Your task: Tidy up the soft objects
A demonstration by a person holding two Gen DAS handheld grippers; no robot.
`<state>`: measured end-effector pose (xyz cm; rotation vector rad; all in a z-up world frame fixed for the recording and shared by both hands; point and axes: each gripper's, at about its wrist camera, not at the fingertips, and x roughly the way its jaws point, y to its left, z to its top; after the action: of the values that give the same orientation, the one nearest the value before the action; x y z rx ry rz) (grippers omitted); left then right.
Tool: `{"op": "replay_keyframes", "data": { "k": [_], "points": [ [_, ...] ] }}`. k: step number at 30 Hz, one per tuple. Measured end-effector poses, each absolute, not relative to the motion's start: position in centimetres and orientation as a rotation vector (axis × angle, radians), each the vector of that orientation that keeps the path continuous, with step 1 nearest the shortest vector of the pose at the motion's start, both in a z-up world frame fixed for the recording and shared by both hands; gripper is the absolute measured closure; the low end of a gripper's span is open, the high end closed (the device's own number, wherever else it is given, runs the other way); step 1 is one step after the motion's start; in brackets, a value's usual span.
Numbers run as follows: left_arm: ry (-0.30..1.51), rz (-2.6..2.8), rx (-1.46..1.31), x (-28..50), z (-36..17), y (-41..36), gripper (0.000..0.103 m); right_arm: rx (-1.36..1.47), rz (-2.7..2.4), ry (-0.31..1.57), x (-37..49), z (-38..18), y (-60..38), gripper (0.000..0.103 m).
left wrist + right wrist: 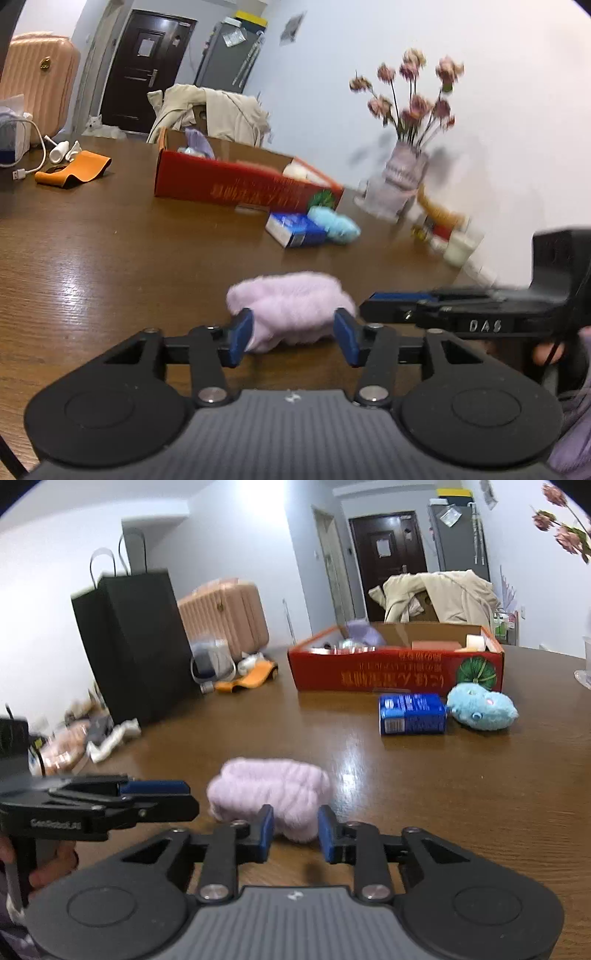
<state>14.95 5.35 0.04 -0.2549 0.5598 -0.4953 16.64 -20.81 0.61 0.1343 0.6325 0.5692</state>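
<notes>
Left wrist view: left gripper spread around the pink fluffy towel on the counter; right gripper likewise spread, perhaps touching it.

Indoor light, moderately bright, cool white. Glare streaks on desk; strong overhead bloom on wall, right wrist view. Left wrist view: motion blur heavy at flowers and vase. Fisheye bending and dark vignette at corners, both views.

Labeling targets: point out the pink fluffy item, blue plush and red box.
pink fluffy item (291,306), left wrist view, middle of its top.
blue plush (480,710), right wrist view, body centre.
red box (388,672), right wrist view, front wall.
</notes>
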Motion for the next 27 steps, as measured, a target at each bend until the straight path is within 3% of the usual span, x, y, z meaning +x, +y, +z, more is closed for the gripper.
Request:
{"op": "replay_keyframes", "data": {
  "k": [2,9,11,12,13,15,17,21,27],
  "points": [
    [0.579,-0.463,-0.295,16.0,0.0,5.4,0.038,0.165,0.56,0.629,17.3,0.6,-20.5,0.063],
    [0.667,-0.429,-0.42,19.4,-1.2,5.8,0.039,0.29,0.498,0.661,20.4,-0.7,-19.8,0.063],
    [0.69,-0.428,-0.452,19.9,-1.8,5.9,0.046,0.335,0.502,0.684,21.1,-1.4,-20.1,0.062],
    [0.698,-0.426,-0.465,20.2,-2.1,6.0,0.06,0.353,0.508,0.695,21.4,-1.7,-20.2,0.062],
    [0.701,-0.416,-0.483,20.5,-2.3,6.1,0.072,0.372,0.526,0.705,21.7,-2.0,-20.3,0.069],
    [0.691,-0.416,-0.503,20.8,-2.5,6.1,0.081,0.393,0.553,0.721,22.2,-2.3,-20.3,0.076],
    [0.67,-0.418,-0.486,21.2,-1.9,5.7,0.084,0.367,0.562,0.715,22.6,-1.8,-20.2,0.082],
    [0.582,-0.469,-0.432,24.1,1.6,4.4,0.084,0.306,0.559,0.622,24.8,1.2,-20.6,0.083],
    [0.511,-0.517,-0.343,36.3,8.2,1.7,0.084,0.18,0.504,0.481,35.6,7.4,-21.4,0.084]
  ]
}}
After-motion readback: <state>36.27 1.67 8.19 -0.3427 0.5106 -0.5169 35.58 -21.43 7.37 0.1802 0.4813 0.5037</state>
